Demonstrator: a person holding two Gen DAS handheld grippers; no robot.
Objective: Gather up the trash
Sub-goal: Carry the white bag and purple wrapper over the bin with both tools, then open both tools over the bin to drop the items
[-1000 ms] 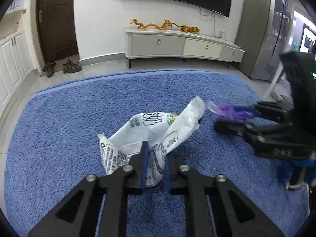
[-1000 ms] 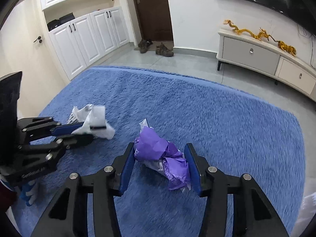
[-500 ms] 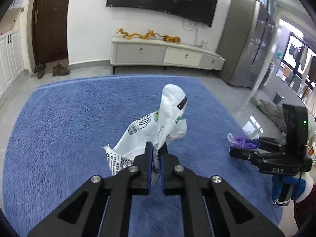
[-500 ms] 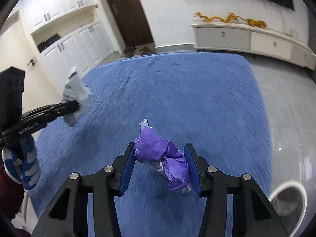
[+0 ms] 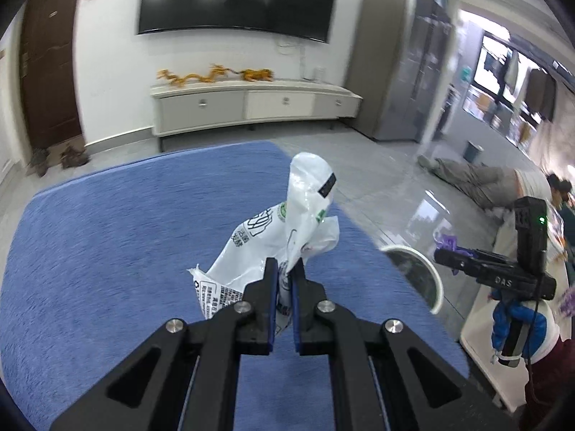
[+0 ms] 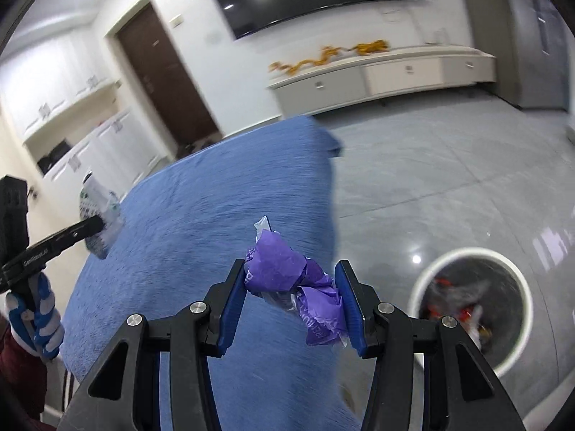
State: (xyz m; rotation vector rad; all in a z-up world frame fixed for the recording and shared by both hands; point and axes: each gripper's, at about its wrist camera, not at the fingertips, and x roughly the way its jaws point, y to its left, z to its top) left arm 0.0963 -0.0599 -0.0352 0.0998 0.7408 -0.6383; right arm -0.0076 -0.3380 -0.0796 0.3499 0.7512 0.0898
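L gripper has its jaws pinched nearly shut on a white printed plastic bag, bag sticks up past the tips and hangs clear of the blue carpet underneath. R gripper jaws are abt half open but clamped on a crumpled purple wrapper w/ a bit of clear film, wad fills the gap pad to pad and droops toward the right pad. Just past the R jaws, lower right, a white-rimmed round trash bin sits on the grey tile floor, already some scraps in it, blurry tho. Blue-and-white gloved hand holds the L tool off to the left of the R jaws. Further back: low white TV cabinet w/ gold dragon figurines, big wall TV above, dark brown door to the left.
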